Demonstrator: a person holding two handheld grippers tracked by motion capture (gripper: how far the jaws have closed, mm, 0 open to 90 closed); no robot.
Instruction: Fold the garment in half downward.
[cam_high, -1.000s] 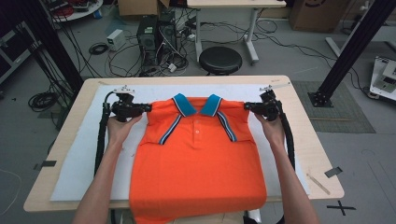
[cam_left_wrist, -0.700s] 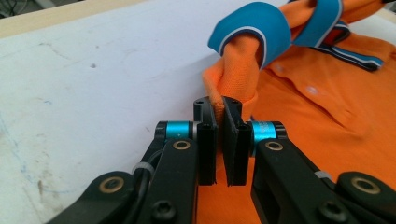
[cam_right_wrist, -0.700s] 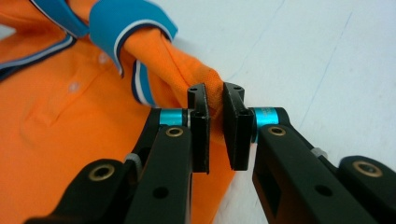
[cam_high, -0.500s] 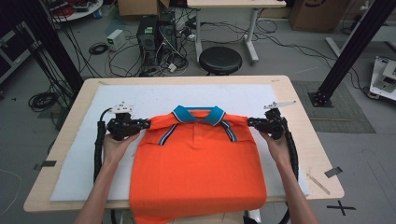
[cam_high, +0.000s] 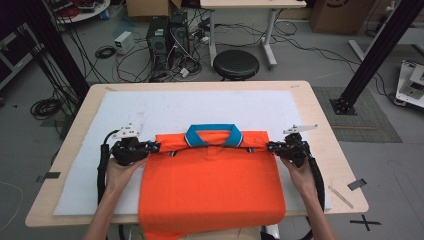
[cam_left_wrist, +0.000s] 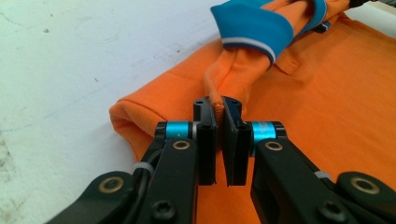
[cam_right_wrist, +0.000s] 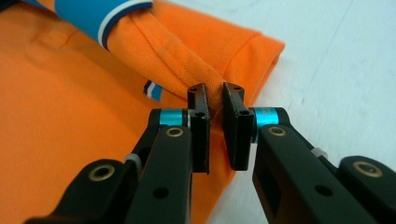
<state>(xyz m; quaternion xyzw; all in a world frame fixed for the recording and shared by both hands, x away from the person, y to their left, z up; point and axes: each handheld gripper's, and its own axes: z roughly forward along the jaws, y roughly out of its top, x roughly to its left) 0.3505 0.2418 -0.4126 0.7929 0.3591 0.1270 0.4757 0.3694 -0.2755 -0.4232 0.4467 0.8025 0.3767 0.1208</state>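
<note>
In the high view, the orange polo shirt (cam_high: 212, 185) is spread on the counter (cam_high: 320, 107), its folded top edge running crosswise, with the blue collar (cam_high: 213, 135) midway. Left of the collar, the left hand-held gripper (cam_high: 154, 147) is clamped on that edge; right of it, the right hand-held gripper (cam_high: 270, 146) likewise.

In the left gripper view, a fabric ridge leading to the collar (cam_left_wrist: 247, 28) is pinched.

In the right gripper view, the same is seen, the collar (cam_right_wrist: 88, 14) lying ahead.

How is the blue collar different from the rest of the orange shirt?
The blue collar is a narrow band with a white stripe at its edge, while the orange shirt is plain and wide. The collar loops up off the shirt; the shirt lies flat on the white mat. Both are one garment, pinched by the left gripper and right gripper.
</note>
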